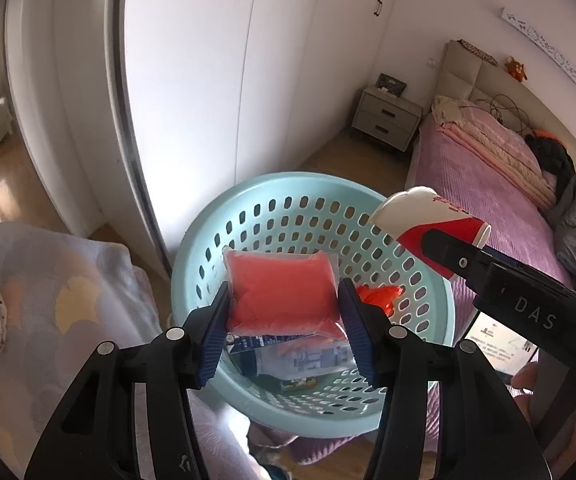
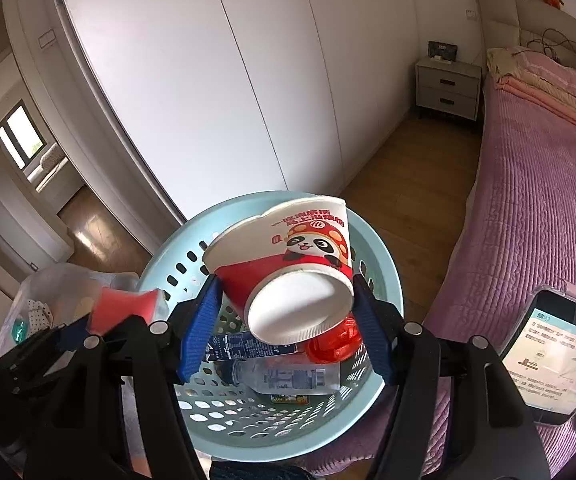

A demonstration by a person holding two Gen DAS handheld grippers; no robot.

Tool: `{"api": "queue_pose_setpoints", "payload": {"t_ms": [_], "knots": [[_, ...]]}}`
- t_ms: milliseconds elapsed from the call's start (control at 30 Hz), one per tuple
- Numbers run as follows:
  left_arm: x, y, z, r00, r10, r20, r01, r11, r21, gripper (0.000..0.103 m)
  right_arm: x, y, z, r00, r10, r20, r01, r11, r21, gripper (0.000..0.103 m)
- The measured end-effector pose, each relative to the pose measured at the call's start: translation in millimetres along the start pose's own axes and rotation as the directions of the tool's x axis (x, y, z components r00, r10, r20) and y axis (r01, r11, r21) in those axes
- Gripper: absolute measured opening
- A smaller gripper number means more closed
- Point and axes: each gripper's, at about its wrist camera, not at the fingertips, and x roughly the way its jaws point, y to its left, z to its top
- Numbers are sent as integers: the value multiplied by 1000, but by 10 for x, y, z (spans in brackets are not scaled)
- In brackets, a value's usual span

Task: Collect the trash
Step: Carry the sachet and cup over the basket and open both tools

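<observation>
Holding both pieces of trash above the pale blue basket [image 1: 192,240], we had the left claw [image 1: 286,312] clamped on a clear packet of orange-red material [image 1: 280,292], its blue pads [image 1: 214,332] pressed against the packet's two sides over the basket's middle. We had the right claw [image 2: 284,312] clamped on a red and white paper cup [image 2: 288,264] printed with a panda, tilted with its base toward the camera, over the basket's far side. Inside the basket we saw a clear plastic bottle [image 2: 288,376], a dark blue carton [image 2: 248,348] and a crumpled red wrapper [image 2: 334,342]. The basket sat against the pink bed [image 2: 528,208], where a lit phone [image 2: 556,354] lay beside the basket.
</observation>
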Motion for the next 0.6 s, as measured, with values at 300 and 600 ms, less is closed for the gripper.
{"api": "queue_pose_setpoints", "payload": {"t_ms": [300, 600], "knots": [[-188, 34, -11, 999, 0, 50, 1, 999, -35, 76, 69, -70, -13, 999, 23, -23, -22, 999, 46, 68], [-661, 276, -76, 991, 1, 133, 11, 996, -86, 76, -139, 94, -66, 999, 54, 1, -54, 998, 21, 68]]}}
